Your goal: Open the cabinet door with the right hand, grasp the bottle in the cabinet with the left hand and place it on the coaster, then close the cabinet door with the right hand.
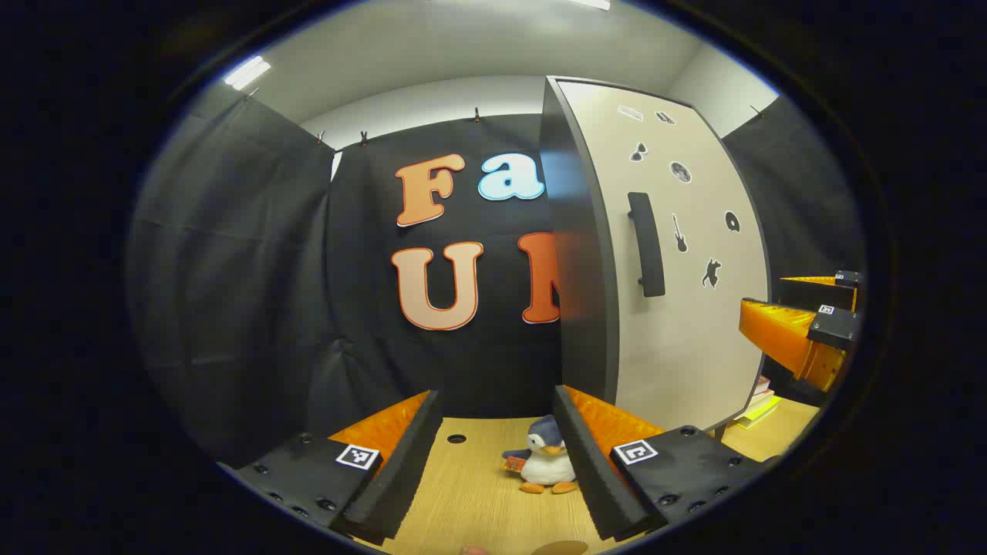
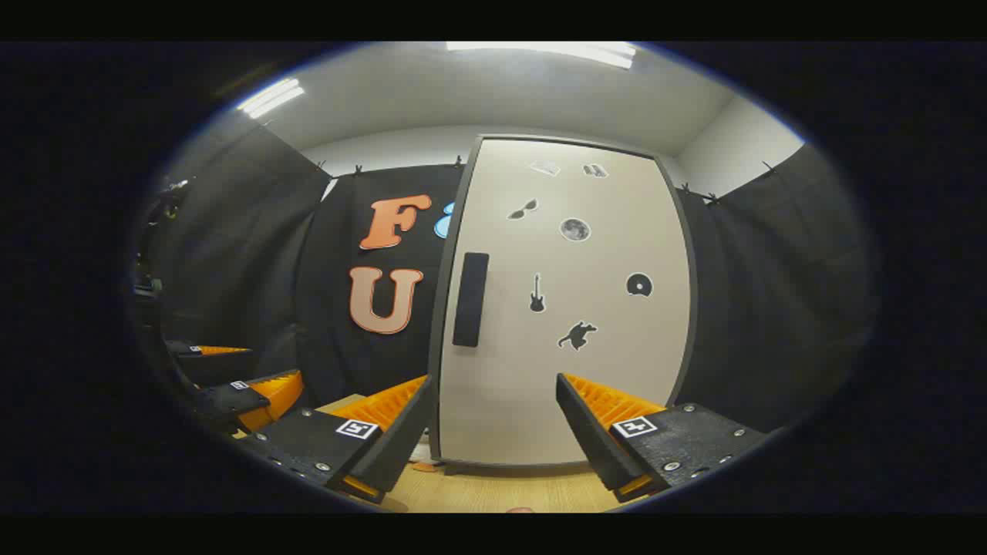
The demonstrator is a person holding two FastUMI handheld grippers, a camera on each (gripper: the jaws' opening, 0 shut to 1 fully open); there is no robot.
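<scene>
Two grippers: left gripper (image 1: 493, 455) and right gripper (image 2: 493, 432), fingers parted, empty
Cabinet door (image 2: 563, 308): shut; bottle unseen
Handle (image 2: 470, 299): left of door centre; straddle squarely, pull slowly

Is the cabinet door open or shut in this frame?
Shut, as far as visible: the cabinet door sits flush in its frame, its handle untouched, no interior showing.
</scene>
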